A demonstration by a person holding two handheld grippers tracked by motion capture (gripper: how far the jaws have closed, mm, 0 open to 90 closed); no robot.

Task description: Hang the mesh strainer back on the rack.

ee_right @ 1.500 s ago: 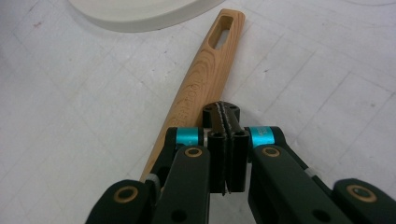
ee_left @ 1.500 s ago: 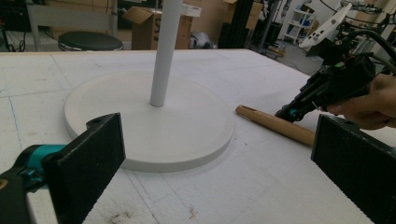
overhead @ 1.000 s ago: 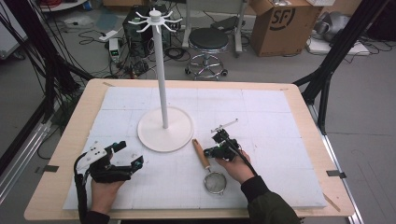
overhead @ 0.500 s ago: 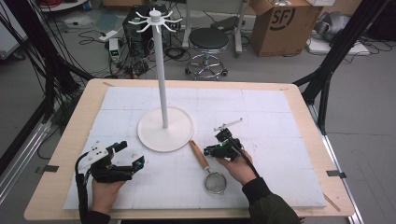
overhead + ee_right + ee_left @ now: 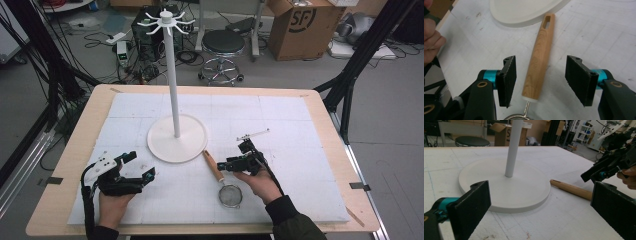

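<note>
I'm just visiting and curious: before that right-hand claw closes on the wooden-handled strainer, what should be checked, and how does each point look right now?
1. right gripper jaws have just been opening, pads clear: ok.
2. wooden handle lies between the jaws, roughly centred: ok.
3. strainer lies flat on the table: ok.
4. Handle's tip is clear of the stand base: ok.
5. left gripper is open, away from the strainer: ok.
6. Hook arms atop the stand are free: ok.

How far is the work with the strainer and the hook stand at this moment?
Done: little; the strainer lies flat on the table, beside the stand. In hand: the right gripper, whose jaws have just been opening, straddles the wooden handle without pressing it. The left gripper waits open. Left: probably grasping, lifting and hanging it.
</note>
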